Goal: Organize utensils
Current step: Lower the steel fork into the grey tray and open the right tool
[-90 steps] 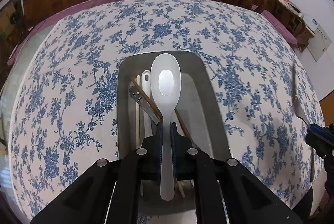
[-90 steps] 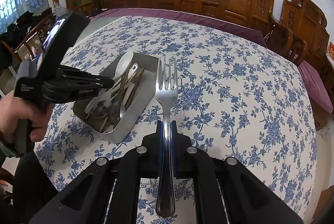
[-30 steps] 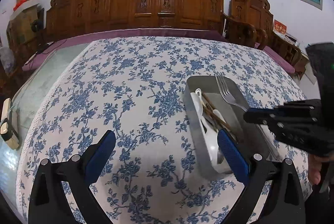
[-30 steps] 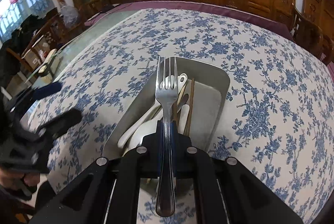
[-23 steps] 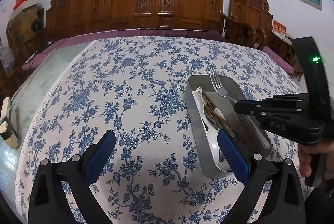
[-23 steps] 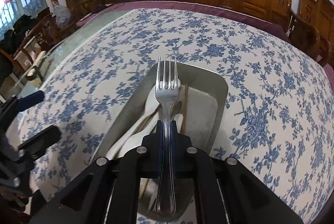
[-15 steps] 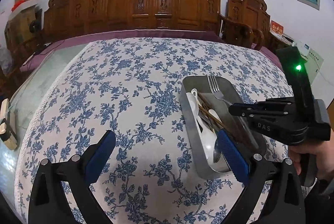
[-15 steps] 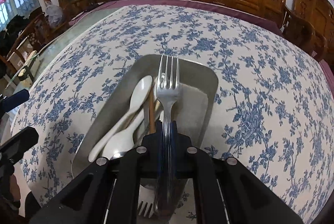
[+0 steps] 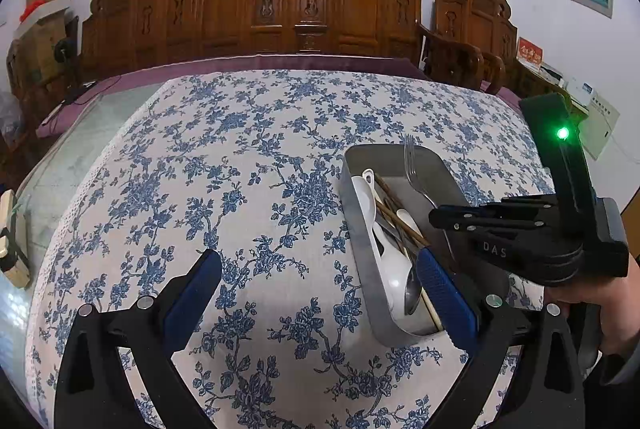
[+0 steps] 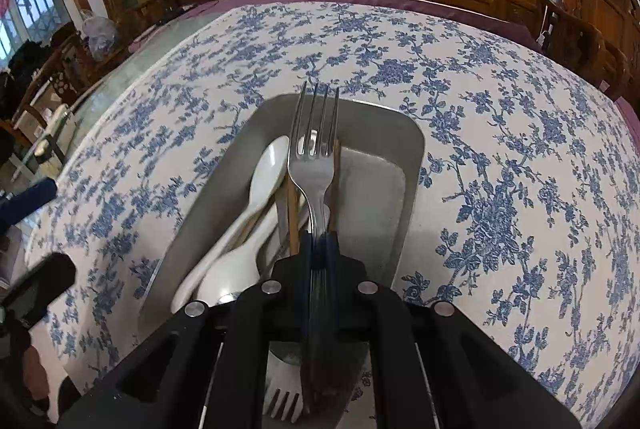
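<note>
The right gripper (image 10: 318, 249) is clamped on the stiff, slick steel fork (image 10: 314, 157) mid-handle over the metal tray (image 10: 412, 165), while the left gripper (image 9: 320, 293) gapes empty.

A steel fork (image 10: 314, 165) hangs tines-far over a rectangular metal tray (image 10: 412, 181), its handle pinched between blue pads. In the tray lie white plastic spoons (image 10: 266, 173), brown wooden chopsticks (image 9: 396, 215) and a second fork (image 10: 282, 403) at the near end
</note>
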Demonstrator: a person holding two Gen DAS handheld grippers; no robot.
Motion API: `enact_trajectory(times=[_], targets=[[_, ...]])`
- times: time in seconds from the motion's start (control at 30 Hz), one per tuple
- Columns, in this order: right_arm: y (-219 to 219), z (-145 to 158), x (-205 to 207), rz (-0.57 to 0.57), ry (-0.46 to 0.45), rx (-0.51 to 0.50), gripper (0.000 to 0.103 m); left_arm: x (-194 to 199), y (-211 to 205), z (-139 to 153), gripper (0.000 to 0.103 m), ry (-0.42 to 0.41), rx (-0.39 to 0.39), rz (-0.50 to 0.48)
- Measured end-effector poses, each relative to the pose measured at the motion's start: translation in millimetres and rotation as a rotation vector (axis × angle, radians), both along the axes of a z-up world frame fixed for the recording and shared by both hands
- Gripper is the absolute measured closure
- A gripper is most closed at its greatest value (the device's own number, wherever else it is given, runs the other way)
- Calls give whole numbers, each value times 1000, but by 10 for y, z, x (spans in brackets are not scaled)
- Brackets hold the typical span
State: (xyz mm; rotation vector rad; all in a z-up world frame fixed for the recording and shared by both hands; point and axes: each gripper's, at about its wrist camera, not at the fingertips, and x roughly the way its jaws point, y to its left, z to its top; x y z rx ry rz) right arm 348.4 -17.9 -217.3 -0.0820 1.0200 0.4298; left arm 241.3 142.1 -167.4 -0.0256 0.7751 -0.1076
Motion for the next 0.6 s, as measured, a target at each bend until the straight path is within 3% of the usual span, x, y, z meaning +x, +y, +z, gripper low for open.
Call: enact_trajectory(times=[0.2, 0.6], targets=[[7, 48, 0, 14, 9, 56, 94, 4, 12, -51, 9, 9, 10, 6], [-75, 238, -96, 28, -64, 36, 93, 5, 2, -61, 9, 12, 10, 12]])
